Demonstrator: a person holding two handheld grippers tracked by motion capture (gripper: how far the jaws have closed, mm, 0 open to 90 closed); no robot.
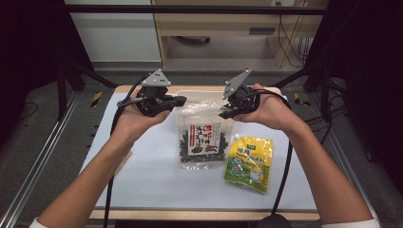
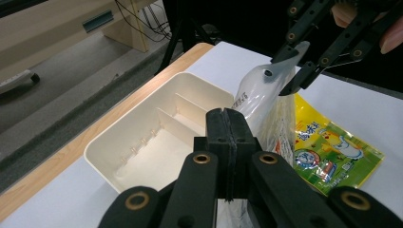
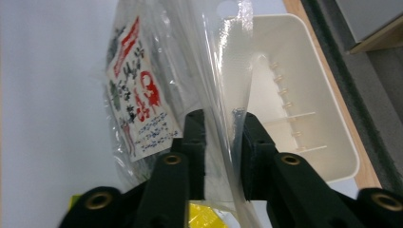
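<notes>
Left gripper point(image 1: 179, 100): black two-jaw tool with a grey three-cornered plate on top; in the left gripper view its jaws are pressed together, with the clear film of the bag just behind them; whether film is caught between them I cannot tell.
Right gripper point(image 1: 223, 114): same build; in the right gripper view its jaws stand slightly apart with the bag's clear top edge running between them, and whether the pads press the film I cannot tell.
Left hand point(image 1: 138, 116): palm up under its tool, forearm coming in from the bench's near-left corner, jaws pointing toward the other hand.
Right hand point(image 1: 268, 110): mirrored pose, forearm rising from the near-right corner, jaws pointing left.
Clear plastic bag of dark dried seaweed with a white, red-lettered label point(image 1: 203, 138): between the two grippers at mid-bench, its top raised toward the jaws, its lower part lying on the surface.
Cream plastic tray with thin dividers point(image 2: 142, 147): at the far edge of the bench, just behind the bag.
Yellow-green printed pouch with a spout point(image 1: 249, 163): lying flat just right of the bag, toward the near edge.
White bench top point(image 1: 152, 180): wood-trimmed at the far and near edges.
Room: grey floor, black frame posts at both sides, pale wooden furniture and loose cables beyond.
</notes>
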